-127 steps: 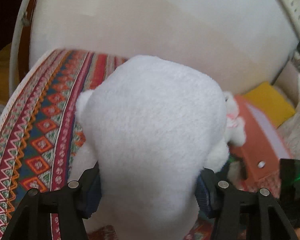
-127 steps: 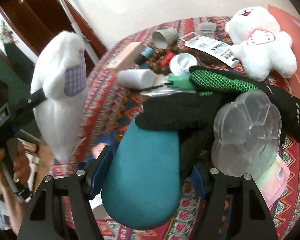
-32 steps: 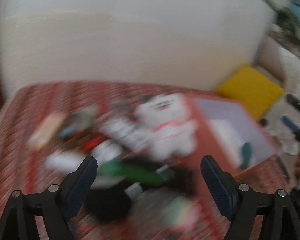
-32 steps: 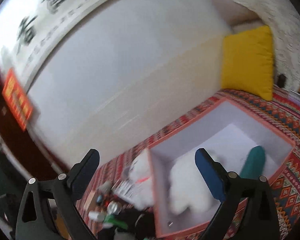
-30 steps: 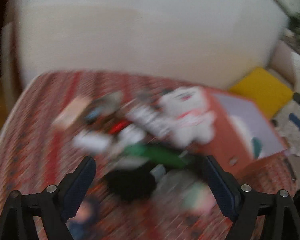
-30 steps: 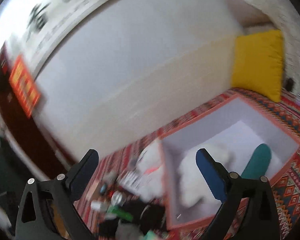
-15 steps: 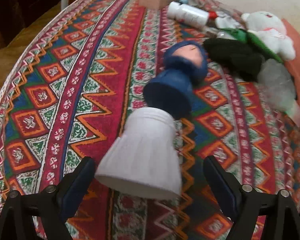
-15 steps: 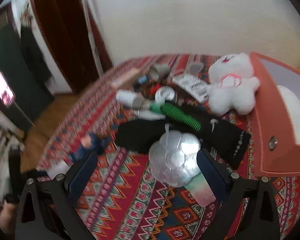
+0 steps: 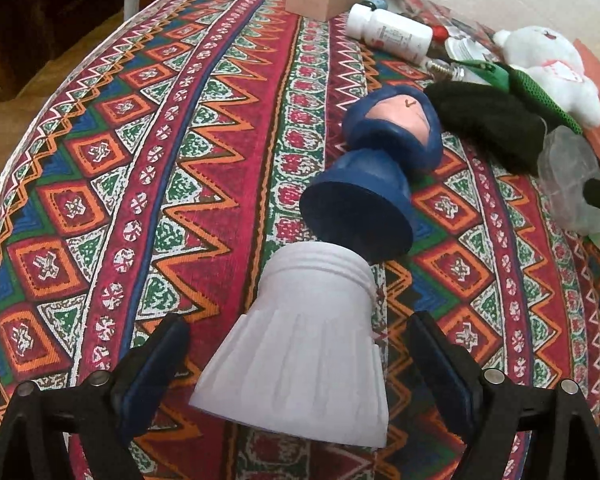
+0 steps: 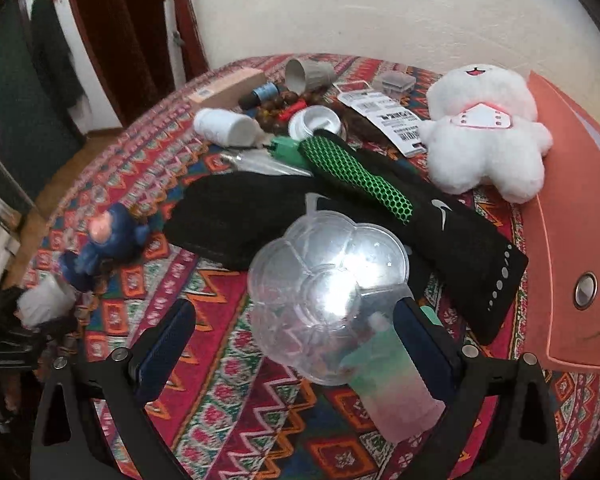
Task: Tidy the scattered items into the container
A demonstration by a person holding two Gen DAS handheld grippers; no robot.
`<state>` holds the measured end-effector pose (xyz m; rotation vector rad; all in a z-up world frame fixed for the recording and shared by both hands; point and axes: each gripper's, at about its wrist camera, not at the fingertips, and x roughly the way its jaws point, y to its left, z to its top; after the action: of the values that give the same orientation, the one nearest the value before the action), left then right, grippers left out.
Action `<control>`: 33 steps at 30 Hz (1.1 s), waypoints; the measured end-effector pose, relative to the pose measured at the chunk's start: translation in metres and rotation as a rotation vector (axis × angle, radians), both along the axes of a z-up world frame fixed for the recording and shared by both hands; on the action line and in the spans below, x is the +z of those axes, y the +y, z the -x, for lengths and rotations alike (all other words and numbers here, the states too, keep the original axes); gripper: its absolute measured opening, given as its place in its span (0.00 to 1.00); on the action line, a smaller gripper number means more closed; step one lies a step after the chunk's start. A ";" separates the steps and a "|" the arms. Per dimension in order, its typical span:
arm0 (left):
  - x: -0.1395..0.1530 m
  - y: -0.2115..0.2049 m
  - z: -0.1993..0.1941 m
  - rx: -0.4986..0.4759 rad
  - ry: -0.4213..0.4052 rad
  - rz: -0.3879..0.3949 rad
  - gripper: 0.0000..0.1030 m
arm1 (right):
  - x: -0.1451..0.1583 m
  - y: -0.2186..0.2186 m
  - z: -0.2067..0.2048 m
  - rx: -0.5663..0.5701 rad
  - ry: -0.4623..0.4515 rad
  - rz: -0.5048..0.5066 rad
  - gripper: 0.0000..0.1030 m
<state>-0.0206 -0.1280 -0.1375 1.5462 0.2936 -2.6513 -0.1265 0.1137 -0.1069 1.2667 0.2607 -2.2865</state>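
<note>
Jaws wide on both; left gripper [image 9: 296,364] straddles white cup [image 9: 300,356].

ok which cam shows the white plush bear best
The right wrist view: the white plush bear shows whole, face up, lying against the orange container. The left wrist view catches it only small and distorted at the far right edge.

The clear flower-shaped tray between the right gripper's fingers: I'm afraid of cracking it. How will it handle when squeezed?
The clear flower-shaped tray looks like thin moulded plastic, so probably light and flexing or cracking under a hard squeeze. Its glossy lobed rim may slip between the pads. It rests partly on a pastel packet, so may rock.
</note>
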 end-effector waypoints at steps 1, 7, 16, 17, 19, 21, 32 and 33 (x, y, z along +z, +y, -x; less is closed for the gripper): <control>0.000 0.002 0.000 -0.003 0.001 0.011 0.89 | -0.003 -0.001 0.001 -0.004 0.006 -0.019 0.98; -0.002 0.011 0.002 -0.014 0.009 0.070 0.89 | -0.011 -0.003 0.009 -0.051 0.050 -0.097 0.98; -0.005 0.015 0.001 -0.019 0.015 0.100 0.89 | -0.034 0.001 0.034 -0.109 0.039 -0.170 1.00; -0.004 0.015 0.001 -0.018 0.018 0.098 0.89 | -0.035 0.004 0.036 -0.123 0.033 -0.164 0.99; -0.002 0.014 -0.001 -0.020 0.036 0.096 0.70 | -0.034 0.013 0.041 -0.158 0.016 -0.137 0.67; 0.000 0.015 -0.002 -0.022 0.053 0.096 0.59 | -0.027 0.022 0.045 -0.185 -0.006 -0.107 0.29; 0.010 0.011 -0.015 -0.004 0.131 0.072 0.58 | 0.021 0.034 0.012 -0.194 -0.025 0.063 0.26; 0.012 0.011 -0.016 -0.004 0.139 0.077 0.58 | 0.025 0.033 0.007 -0.187 -0.022 0.077 0.26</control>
<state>-0.0048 -0.1166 -0.1256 1.3449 0.1924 -2.7434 -0.1332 0.1470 -0.0814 1.3250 0.0473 -2.4120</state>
